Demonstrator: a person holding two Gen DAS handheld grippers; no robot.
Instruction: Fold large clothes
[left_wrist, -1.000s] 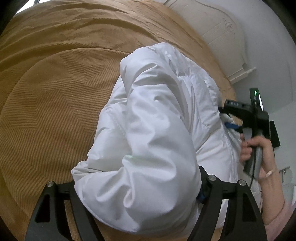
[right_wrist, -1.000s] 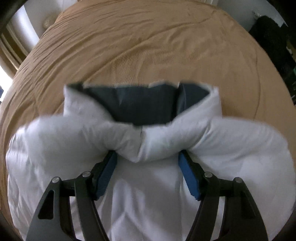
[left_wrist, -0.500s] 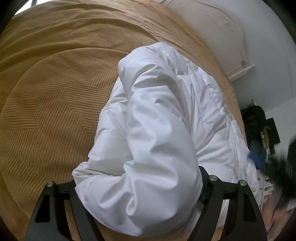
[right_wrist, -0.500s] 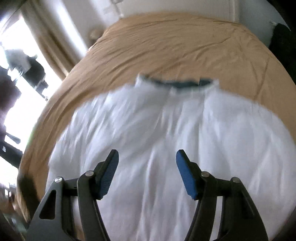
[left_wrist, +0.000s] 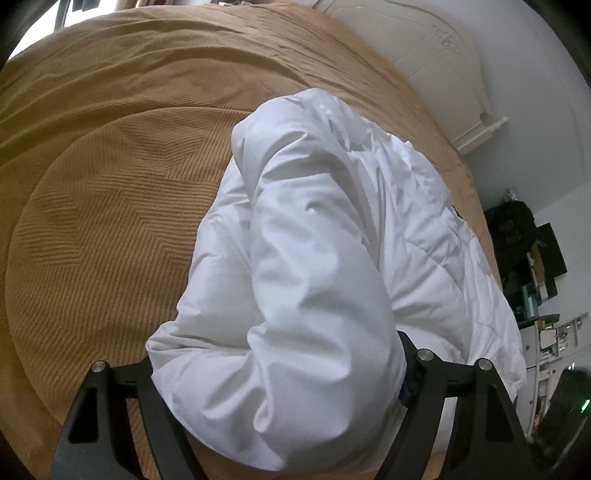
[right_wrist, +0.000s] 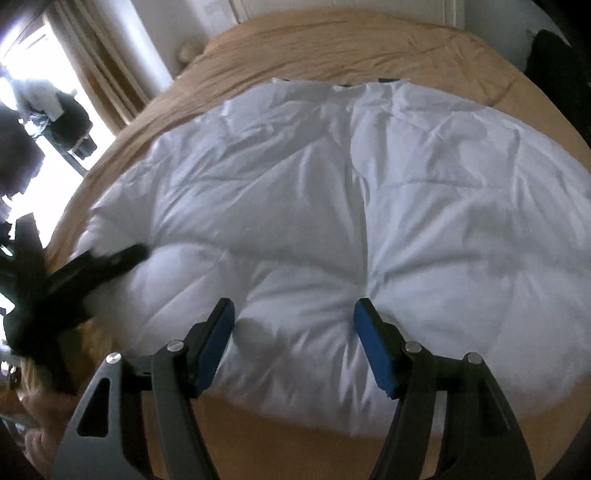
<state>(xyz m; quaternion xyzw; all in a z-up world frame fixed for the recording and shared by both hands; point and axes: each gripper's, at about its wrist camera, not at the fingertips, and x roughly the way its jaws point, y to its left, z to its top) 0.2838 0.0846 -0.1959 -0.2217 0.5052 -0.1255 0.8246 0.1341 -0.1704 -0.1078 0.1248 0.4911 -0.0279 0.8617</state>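
Observation:
A white puffy jacket (right_wrist: 332, 177) lies spread on a tan bedspread (right_wrist: 369, 44), its dark-lined collar (right_wrist: 388, 80) at the far end. In the left wrist view one thick sleeve (left_wrist: 306, 280) is folded over the jacket body (left_wrist: 436, 229). The sleeve's cuff end fills the gap of my left gripper (left_wrist: 277, 350), which is shut on it, and the pads are mostly hidden. The right wrist view shows the same gripper (right_wrist: 118, 258) at the jacket's left edge. My right gripper (right_wrist: 293, 317) stands open over the near hem, with a bulge of fabric between its blue pads (right_wrist: 218, 343).
Tan bedspread (left_wrist: 110, 192) stretches wide on the left of the jacket. A white headboard (left_wrist: 428, 59) and wall stand beyond. Dark clutter and shelves (left_wrist: 524, 243) sit past the bed's right edge. A bright window with curtains (right_wrist: 96, 62) is at the left, and a person's hand (right_wrist: 37, 424) at the lower left.
My right gripper has left the bunched collar and drawn back along the jacket to its near hem. The collar now lies flat. The left gripper still holds the sleeve in the same place.

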